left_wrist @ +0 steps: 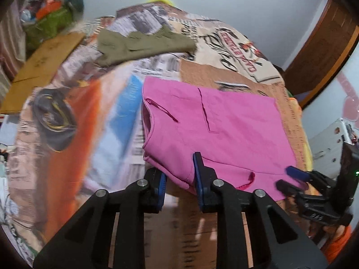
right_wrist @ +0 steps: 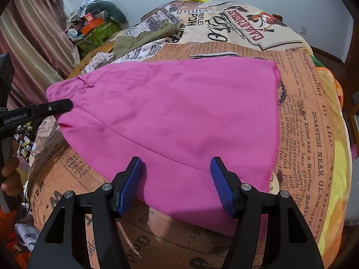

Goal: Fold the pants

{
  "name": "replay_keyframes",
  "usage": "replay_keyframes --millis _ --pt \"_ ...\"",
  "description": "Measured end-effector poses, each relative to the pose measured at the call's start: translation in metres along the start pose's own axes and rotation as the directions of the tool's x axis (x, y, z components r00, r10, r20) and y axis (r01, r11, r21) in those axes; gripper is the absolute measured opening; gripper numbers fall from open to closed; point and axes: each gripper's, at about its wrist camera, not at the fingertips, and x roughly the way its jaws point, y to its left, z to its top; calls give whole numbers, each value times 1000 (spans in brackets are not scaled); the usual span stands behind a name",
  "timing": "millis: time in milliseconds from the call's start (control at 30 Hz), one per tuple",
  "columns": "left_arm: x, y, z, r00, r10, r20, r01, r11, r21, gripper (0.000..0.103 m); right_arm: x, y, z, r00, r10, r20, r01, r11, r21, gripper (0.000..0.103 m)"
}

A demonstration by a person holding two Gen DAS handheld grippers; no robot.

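Note:
Pink pants [left_wrist: 224, 123] [right_wrist: 179, 103] lie spread flat on a bed with a newspaper-print cover [right_wrist: 291, 116]. In the left wrist view my left gripper [left_wrist: 179, 174] is shut on the near waist corner, which is bunched between the blue pads and lifted a little off the cover. The right wrist view shows one of its fingers [right_wrist: 60, 107] against the waist edge at the left. My right gripper [right_wrist: 178, 174] is open, its pads set wide apart at the pants' near edge, with flat cloth lying between them. It also shows at the right of the left wrist view [left_wrist: 291, 178].
An olive garment [left_wrist: 139, 44] [right_wrist: 143, 38] lies crumpled farther back on the bed. A cardboard sheet [left_wrist: 42, 62] and a green bin piled with clutter [right_wrist: 96, 33] sit at the back left by a curtain. A wooden frame [left_wrist: 325, 44] stands on the right.

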Motion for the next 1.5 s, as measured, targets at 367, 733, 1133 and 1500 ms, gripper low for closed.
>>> replay_keyframes --millis 367,733,1133,1500 --pt "-31 28 -15 968 216 127 -224 973 55 22 -4 -4 -9 1000 9 -6 -9 999 33 61" --pt "-57 -46 23 962 62 267 -109 981 163 17 -2 -3 -7 1000 -2 -8 2 999 46 61" --pt "-32 -120 25 973 -215 89 179 938 298 14 1 -4 -6 1000 7 -4 -7 999 49 61" --pt "15 -151 9 964 -249 -89 264 909 322 13 0 -6 -6 1000 16 0 -16 998 59 61"
